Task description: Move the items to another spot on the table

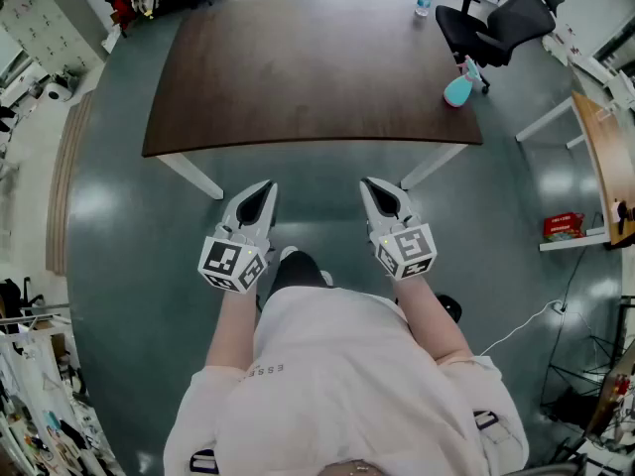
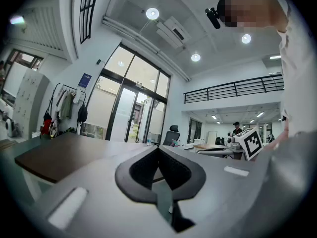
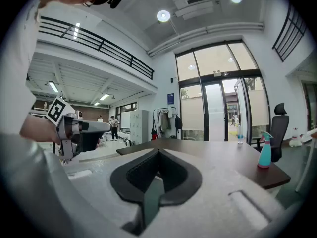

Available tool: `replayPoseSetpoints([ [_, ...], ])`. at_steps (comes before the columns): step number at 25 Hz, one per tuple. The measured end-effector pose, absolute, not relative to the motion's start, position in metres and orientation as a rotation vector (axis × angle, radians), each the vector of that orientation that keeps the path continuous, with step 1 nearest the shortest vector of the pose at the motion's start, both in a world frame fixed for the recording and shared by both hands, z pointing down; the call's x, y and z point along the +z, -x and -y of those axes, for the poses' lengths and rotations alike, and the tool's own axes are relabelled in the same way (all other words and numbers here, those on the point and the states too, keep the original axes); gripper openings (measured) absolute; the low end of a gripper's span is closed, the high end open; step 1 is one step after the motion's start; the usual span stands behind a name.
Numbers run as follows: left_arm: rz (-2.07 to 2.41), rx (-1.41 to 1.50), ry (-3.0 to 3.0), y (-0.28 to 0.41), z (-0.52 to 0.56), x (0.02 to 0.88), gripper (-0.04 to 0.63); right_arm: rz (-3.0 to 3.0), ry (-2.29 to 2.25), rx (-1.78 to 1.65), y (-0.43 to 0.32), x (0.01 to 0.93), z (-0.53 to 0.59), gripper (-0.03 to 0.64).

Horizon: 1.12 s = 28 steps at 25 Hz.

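The person stands just short of the dark table (image 1: 298,77), holding the left gripper (image 1: 260,192) and the right gripper (image 1: 376,188) side by side near the waist. Both have their jaws pressed together with nothing between them. A teal spray bottle (image 1: 458,88) stands at the table's near right corner, and a small water bottle (image 1: 424,3) stands at its far edge, both well away from the grippers.
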State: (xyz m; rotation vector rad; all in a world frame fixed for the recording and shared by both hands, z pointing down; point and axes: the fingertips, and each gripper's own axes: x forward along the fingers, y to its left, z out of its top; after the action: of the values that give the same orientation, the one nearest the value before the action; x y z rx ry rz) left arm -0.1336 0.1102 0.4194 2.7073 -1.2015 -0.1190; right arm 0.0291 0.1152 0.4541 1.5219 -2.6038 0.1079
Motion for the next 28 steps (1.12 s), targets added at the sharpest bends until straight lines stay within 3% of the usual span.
replayPoseSetpoints([
  [28, 1.129, -0.074, -2.718, 0.112, -0.085, 0.425, 0.012, 2.545, -1.702, 0.200, -0.068, 0.456, -0.104, -0.008],
])
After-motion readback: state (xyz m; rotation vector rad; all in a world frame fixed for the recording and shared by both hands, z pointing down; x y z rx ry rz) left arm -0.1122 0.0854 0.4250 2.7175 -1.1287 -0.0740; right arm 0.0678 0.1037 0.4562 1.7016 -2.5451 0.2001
